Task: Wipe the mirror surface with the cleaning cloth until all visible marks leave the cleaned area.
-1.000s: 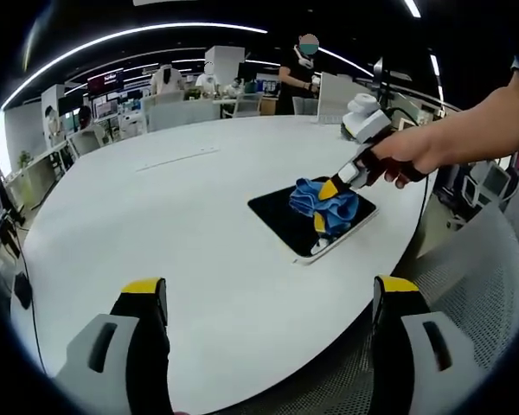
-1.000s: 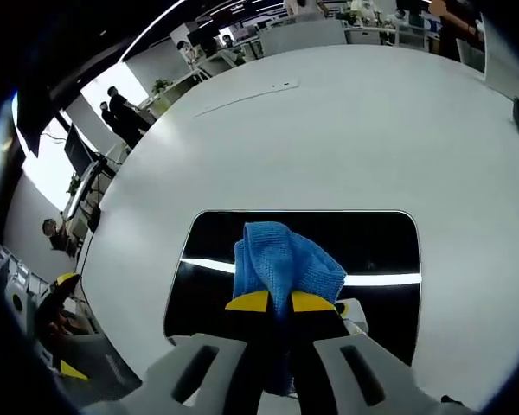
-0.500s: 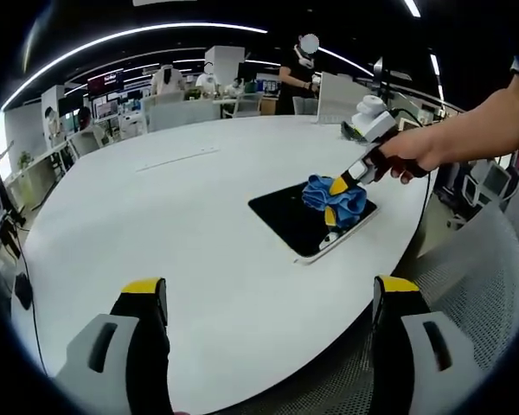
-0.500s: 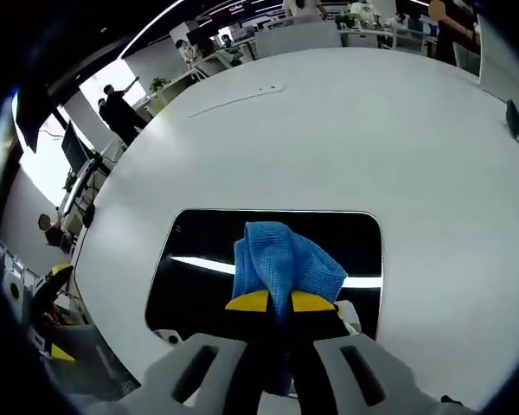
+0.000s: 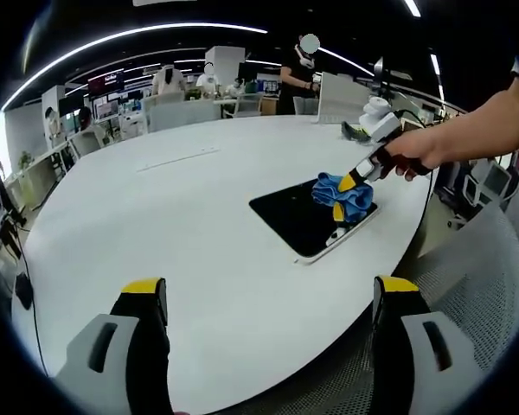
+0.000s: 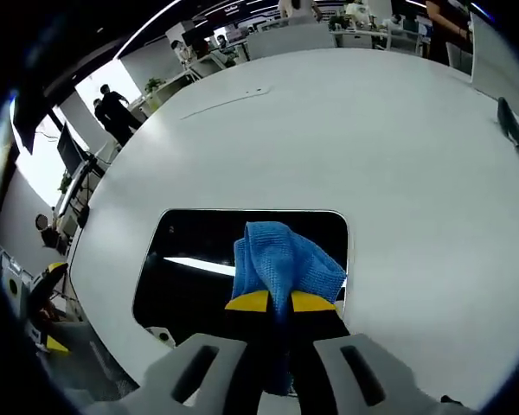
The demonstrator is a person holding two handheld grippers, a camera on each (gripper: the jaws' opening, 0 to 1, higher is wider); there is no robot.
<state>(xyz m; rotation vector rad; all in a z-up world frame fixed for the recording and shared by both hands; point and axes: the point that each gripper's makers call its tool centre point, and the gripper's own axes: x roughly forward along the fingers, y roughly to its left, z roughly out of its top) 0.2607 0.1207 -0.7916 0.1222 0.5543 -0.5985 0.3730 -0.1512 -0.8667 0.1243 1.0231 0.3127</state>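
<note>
A dark rectangular mirror [image 5: 298, 218] [image 6: 199, 268] with a white rim lies flat on the round white table [image 5: 156, 225]. My right gripper [image 6: 278, 301] [image 5: 346, 188] is shut on a crumpled blue cleaning cloth [image 6: 281, 258] [image 5: 342, 194], which rests on the mirror's end nearest the table edge. A hand [image 5: 424, 151] holds that gripper. My left gripper [image 5: 268, 298] stands open low over the table's near edge, well short of the mirror, with nothing between its fingers.
A dark object [image 6: 515, 130] lies on the table to the far right in the right gripper view. A grey mesh chair [image 5: 467, 294] stands by the table edge. Desks, monitors and people [image 5: 298, 69] fill the office behind.
The right gripper has slid the blue cloth across the mirror toward its end near the table edge. My left gripper has stayed still and open.
</note>
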